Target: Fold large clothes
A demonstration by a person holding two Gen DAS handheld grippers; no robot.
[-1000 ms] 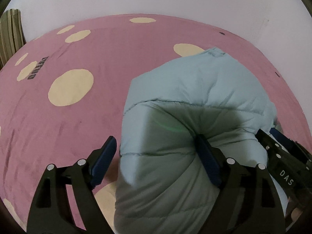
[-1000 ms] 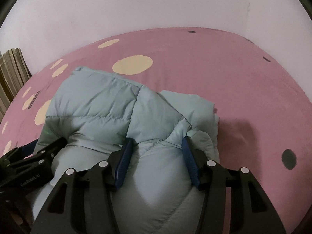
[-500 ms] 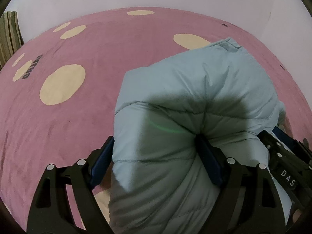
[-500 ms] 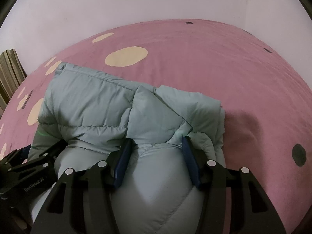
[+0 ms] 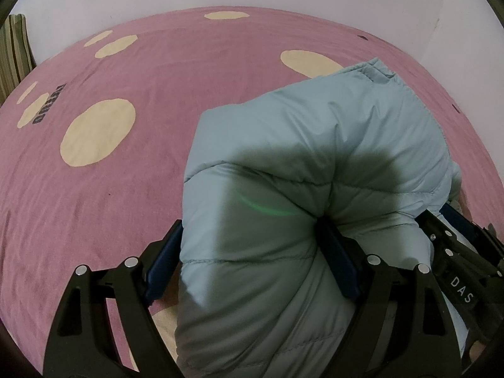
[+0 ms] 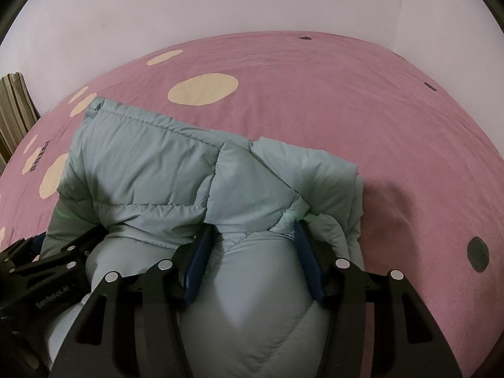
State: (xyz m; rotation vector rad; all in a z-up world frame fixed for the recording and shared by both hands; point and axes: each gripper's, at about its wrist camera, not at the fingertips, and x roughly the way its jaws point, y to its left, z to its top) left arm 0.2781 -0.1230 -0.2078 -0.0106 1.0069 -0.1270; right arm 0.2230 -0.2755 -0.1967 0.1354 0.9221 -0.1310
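Observation:
A pale blue-green puffer jacket (image 5: 315, 145) lies bunched on the pink bed sheet (image 5: 126, 173); it also shows in the right wrist view (image 6: 151, 160). My left gripper (image 5: 249, 236) is shut on a thick fold of the jacket, its blue pads pressing both sides. My right gripper (image 6: 252, 236) is shut on another fold of the jacket beside it. The right gripper's body shows at the right edge of the left wrist view (image 5: 456, 267). The jacket's far part hangs forward over the grippers.
The pink sheet (image 6: 346, 94) has cream spots (image 5: 97, 132) and small dark dots (image 6: 478, 254). A white wall (image 6: 252, 0) runs behind the bed. A striped cushion (image 5: 12, 53) stands at the far left.
Both grippers have carried the jacket fold forward and up. The jacket's far flap has spread and now covers more of the sheet ahead.

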